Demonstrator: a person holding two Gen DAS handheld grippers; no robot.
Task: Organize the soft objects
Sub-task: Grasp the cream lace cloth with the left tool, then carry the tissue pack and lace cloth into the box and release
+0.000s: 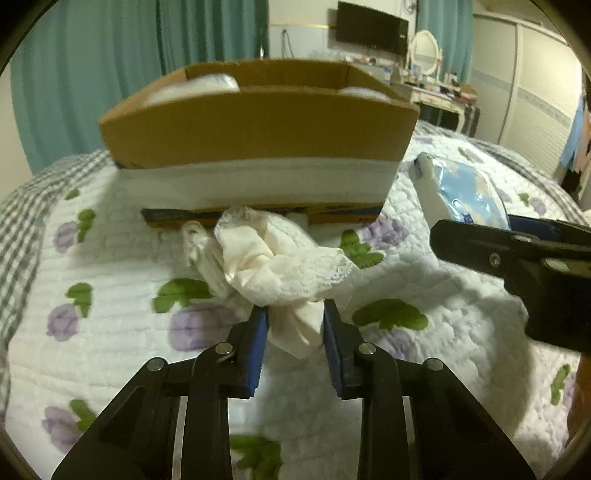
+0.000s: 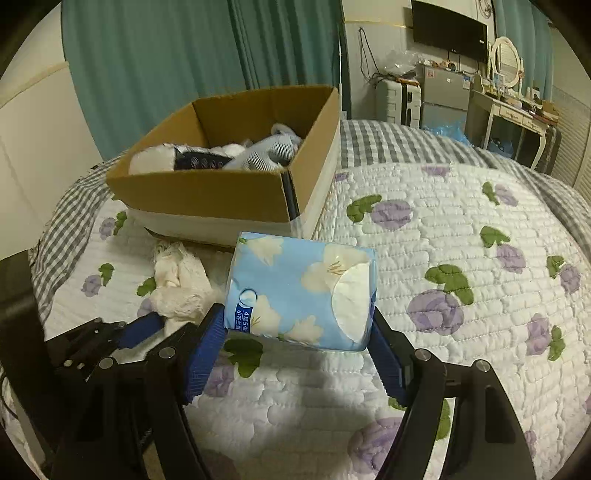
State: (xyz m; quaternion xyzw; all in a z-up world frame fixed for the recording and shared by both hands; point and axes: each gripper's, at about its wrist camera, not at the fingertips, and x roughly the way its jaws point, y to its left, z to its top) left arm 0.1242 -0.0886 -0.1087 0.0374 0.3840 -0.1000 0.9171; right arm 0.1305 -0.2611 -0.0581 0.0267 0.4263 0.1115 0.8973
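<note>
Bedding fills both views: a white quilted bedspread (image 2: 443, 229) with purple flowers and green leaves, over a grey checked sheet, in a bedroom with teal curtains (image 2: 166, 66), a wall-mounted television (image 2: 448, 29) and a white dressing table with an oval mirror (image 2: 508, 55).

A cardboard box (image 2: 221, 192) sits on the bedspread, open at the top, with socks and other soft things inside.

In front of the box lies a crumpled cream lace-trimmed cloth (image 1: 273, 262). Its bunched length runs from the box's near wall back toward the left wrist camera. The left gripper (image 1: 295, 321) has its blue pads pinched on the cloth's near end, the rest spilling out beyond the fingertips.

A blue flower-printed tissue pack (image 2: 295, 291) sits just right of the cloth, its long axis crosswise between the fingers and its tissue opening facing up and to the right. The right gripper (image 2: 299, 332) clamps it at both short ends, wide apart; whether it is lifted clear of the bedspread I cannot tell.
</note>
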